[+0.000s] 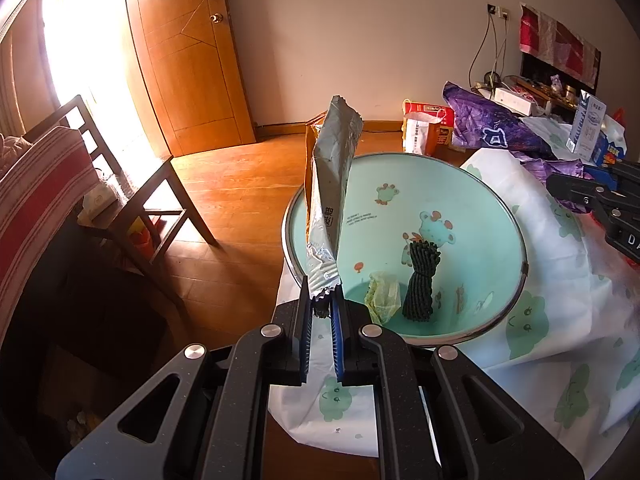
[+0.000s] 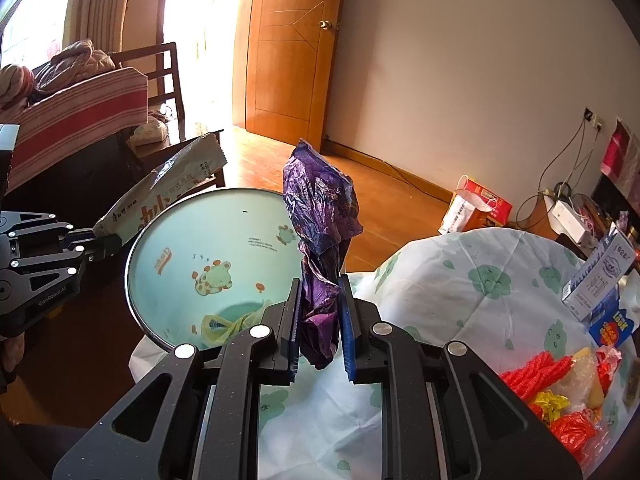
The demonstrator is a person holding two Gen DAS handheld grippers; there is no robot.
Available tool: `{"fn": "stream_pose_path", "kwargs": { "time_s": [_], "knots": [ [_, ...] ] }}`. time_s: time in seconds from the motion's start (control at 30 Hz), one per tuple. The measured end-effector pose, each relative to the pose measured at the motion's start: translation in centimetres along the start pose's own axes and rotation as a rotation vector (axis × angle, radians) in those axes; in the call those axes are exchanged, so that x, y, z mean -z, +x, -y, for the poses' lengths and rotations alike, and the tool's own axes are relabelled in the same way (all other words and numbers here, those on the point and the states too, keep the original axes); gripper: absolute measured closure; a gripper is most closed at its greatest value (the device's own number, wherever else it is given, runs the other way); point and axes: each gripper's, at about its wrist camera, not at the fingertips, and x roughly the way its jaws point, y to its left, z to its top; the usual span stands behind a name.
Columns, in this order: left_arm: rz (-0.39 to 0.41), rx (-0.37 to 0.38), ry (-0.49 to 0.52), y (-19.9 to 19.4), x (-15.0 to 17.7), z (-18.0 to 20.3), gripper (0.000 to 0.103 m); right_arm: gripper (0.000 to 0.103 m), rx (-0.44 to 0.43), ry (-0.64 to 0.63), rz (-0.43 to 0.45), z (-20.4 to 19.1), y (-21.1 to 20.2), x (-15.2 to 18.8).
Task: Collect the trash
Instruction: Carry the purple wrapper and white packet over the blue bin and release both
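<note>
A: What is each hand carrying?

B: The left gripper has its fingers pinching the crimped bottom edge of a silver snack wrapper, which stands up over the near rim of the bin. The right gripper has its fingers pinching a crumpled purple bag, held just beside the bin's right rim, above the bench's patterned cloth.

A: So where are we in the job?

B: I'd judge it the drop-off step. Both pieces are lifted and brought to the bin, but neither has been let go. The bin already holds a yellow bag and a bundle of dark cord.

A: What does the next move need?

B: The wrapper is long and stiff, and its grip point sits right at the rim, so I'd carry it further over the opening or tip it inward before spreading the fingers; otherwise it may topple outside onto the floor. The purple bag is light and may cling, so it should be centred over the bin before release.

A: Anything left afterwards?

B: Yes, red and yellow scraps and a milk carton are on the bench to the right.
</note>
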Motion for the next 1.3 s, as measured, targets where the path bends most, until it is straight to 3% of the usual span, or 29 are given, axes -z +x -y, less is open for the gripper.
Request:
{"fn": "stream_pose_path", "kwargs": {
  "time_s": [0.7,0.8,0.87,0.93,0.97,1.03,1.1,1.17,1.23,1.3],
  "knots": [
    [-0.007,0.019,0.006,0.3,0.1,0.3,0.093,0.084,-0.032,-0.043,-0.017,-1.8,0.9,0.0],
    [0.000,0.023,0.004,0.3,0.0,0.5,0.084,0.081,-0.038,-0.047,-0.023,-2.2,1.2,-0.1],
    [0.003,0.026,0.007,0.2,0.0,0.6,0.079,0.066,-0.044,-0.044,-0.026,-2.3,1.4,-0.1],
    [0.002,0.035,0.014,0.3,0.1,0.8,0.075,0.061,-0.044,-0.040,-0.030,-2.4,1.6,0.0],
    [0.005,0.033,0.011,0.3,0.1,0.9,0.065,0.054,-0.046,-0.036,-0.033,-2.4,1.6,0.1],
    [0.012,0.030,0.012,0.2,0.1,1.0,0.058,0.048,-0.045,-0.030,-0.032,-2.3,1.6,0.2],
    [0.012,0.027,0.010,0.2,0.1,0.9,0.054,0.046,-0.043,-0.025,-0.033,-2.3,1.5,0.3],
    [0.015,0.019,-0.001,0.2,0.2,0.8,0.042,0.045,-0.040,-0.015,-0.029,-2.1,1.3,0.4],
    [0.011,0.016,-0.006,0.2,0.2,0.7,0.040,0.044,-0.033,0.005,-0.025,-1.7,1.0,0.5],
    [0.008,0.007,-0.021,0.2,0.3,0.5,0.029,0.042,-0.022,0.023,-0.022,-1.4,0.4,0.5]
  ]
}}
